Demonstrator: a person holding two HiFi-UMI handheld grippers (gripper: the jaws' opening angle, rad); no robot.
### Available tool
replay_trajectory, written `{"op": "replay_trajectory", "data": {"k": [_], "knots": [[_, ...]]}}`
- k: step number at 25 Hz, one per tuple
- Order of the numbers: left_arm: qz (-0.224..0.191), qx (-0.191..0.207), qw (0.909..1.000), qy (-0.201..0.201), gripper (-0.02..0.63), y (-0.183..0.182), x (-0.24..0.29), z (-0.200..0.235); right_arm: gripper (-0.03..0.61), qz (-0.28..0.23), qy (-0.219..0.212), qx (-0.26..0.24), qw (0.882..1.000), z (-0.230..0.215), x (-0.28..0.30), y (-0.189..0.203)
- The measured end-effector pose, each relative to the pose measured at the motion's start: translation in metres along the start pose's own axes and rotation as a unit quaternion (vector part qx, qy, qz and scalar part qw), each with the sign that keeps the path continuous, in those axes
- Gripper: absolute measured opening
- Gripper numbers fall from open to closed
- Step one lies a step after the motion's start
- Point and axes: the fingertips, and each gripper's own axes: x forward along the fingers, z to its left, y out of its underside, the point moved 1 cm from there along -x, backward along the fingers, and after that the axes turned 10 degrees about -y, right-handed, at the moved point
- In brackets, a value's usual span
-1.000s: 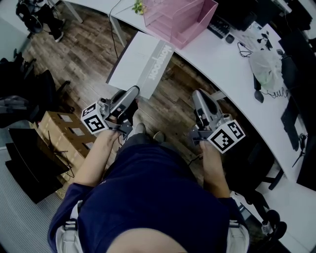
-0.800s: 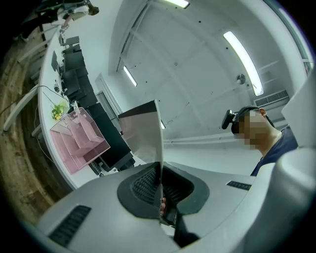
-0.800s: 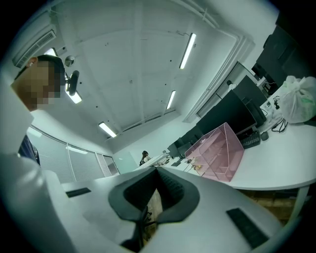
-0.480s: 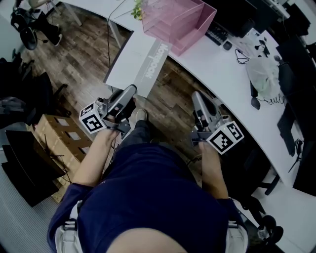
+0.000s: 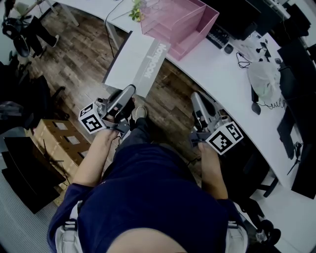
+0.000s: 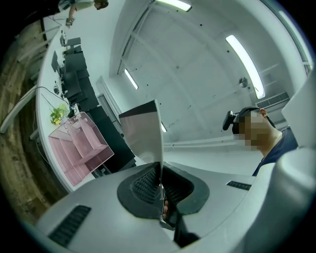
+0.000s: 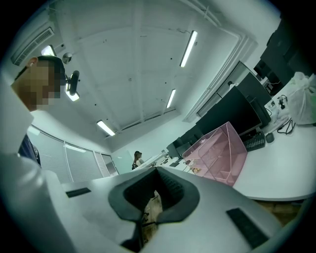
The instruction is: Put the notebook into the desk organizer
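A grey-white notebook (image 5: pixel 136 62) hangs over the wooden floor, and my left gripper (image 5: pixel 131 91) is shut on its near corner. In the left gripper view the notebook (image 6: pixel 143 136) rises as a thin sheet from between the pads of the left gripper (image 6: pixel 160 173). The pink wire desk organizer (image 5: pixel 180 22) stands on the white desk just beyond the notebook's far edge; both gripper views show this organizer (image 6: pixel 79 148) (image 7: pixel 219 155). My right gripper (image 5: pixel 196 96) is held level to the right, jaws together with nothing in them, and only floor shows behind its pads (image 7: pixel 154 197).
The curved white desk (image 5: pixel 232 74) carries a keyboard (image 5: pixel 217 27), a white plastic bag (image 5: pixel 264 71), cables and a small plant (image 5: pixel 138 6). Cardboard boxes (image 5: pixel 54 133) and black cases sit on the floor at the left. A person stands far off in the right gripper view.
Both grippers have moved a little toward the desk, carrying the notebook along. The notebook's far edge now lies closer to the pink organizer. The person's foot has stepped forward.
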Motion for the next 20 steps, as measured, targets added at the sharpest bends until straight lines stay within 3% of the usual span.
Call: {"op": "replay_trajectory", "data": {"k": [20], "knots": [[0.023,-0.032,0.9992,0.003,0.035,-0.085,0.058,0.116,0.003,0.009,0.028,0.016,0.999,-0.080,0.126,-0.015]]}}
